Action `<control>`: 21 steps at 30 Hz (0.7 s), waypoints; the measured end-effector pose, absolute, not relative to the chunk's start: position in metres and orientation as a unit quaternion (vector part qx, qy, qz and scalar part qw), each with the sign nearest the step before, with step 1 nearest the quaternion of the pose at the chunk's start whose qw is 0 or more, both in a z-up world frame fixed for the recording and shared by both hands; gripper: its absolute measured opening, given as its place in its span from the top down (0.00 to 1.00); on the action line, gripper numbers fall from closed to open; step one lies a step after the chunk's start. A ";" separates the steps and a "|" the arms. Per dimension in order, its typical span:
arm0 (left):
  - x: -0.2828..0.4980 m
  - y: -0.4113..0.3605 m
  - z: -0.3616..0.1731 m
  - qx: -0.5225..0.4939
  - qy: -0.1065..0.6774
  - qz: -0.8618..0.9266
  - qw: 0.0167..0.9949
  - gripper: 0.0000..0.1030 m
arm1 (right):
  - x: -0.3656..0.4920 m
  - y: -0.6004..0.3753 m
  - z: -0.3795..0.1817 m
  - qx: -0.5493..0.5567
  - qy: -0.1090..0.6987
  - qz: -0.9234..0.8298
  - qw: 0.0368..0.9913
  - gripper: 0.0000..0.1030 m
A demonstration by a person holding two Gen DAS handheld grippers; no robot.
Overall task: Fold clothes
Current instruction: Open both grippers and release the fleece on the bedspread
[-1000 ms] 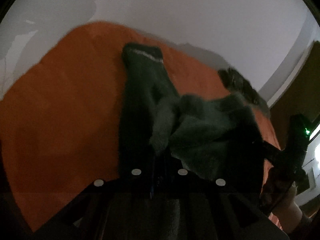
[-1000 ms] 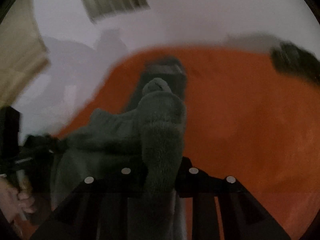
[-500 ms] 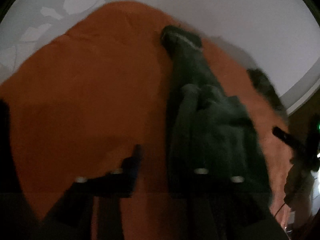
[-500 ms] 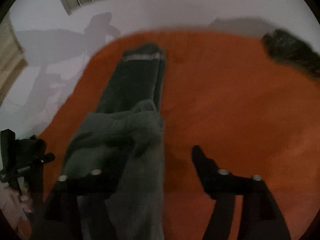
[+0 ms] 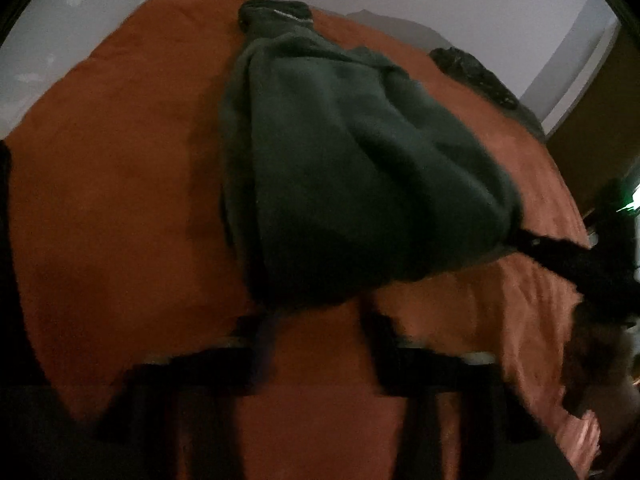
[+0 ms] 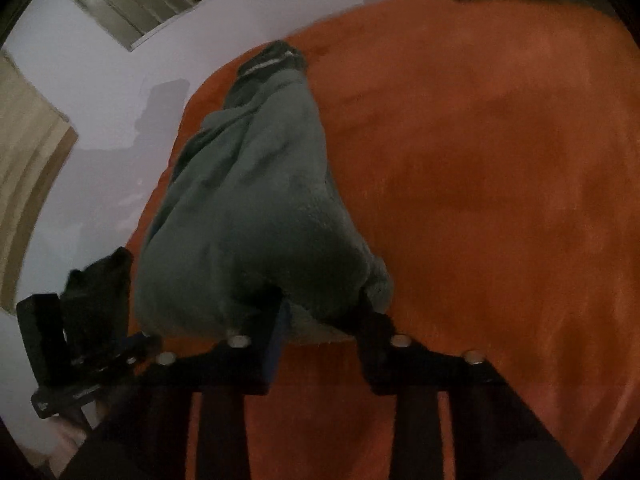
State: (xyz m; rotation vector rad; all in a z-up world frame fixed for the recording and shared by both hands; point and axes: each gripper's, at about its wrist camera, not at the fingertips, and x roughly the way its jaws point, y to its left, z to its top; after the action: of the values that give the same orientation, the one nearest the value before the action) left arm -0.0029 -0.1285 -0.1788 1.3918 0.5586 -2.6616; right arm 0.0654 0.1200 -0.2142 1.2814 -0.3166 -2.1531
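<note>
Both grippers have let go since a second ago, so the dark green garment (image 5: 360, 168) now sits bunched on the orange blanket (image 5: 120, 184). Left gripper (image 5: 320, 344) gapes wide, holding nothing, just near of the pile. Right gripper (image 6: 320, 332) is wide apart too, fingers touching its near edge.

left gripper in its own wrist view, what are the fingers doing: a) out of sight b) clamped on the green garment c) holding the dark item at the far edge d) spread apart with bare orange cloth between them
d: the left gripper has its fingers spread, with only the orange blanket showing between them, and the green garment lies just beyond the tips.
</note>
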 end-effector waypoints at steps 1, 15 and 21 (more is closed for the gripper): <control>-0.003 -0.135 -0.177 0.442 0.195 -0.874 0.048 0.93 | 0.066 0.122 -0.208 0.478 -0.113 -0.816 0.305 0.85; 0.011 -0.159 -0.181 0.456 0.177 -0.871 0.052 0.93 | 0.043 0.128 -0.209 0.466 -0.082 -0.819 0.325 0.89; 0.029 -0.149 -0.135 0.410 0.180 -0.892 0.060 0.59 | 0.044 0.141 -0.193 0.482 -0.071 -0.824 0.289 0.53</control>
State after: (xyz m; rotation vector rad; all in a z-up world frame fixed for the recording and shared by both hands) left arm 0.0291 -0.1486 -0.1347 1.2405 0.5455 -2.7011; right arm 0.0444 0.1410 -0.1926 1.2875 -0.1890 -2.1981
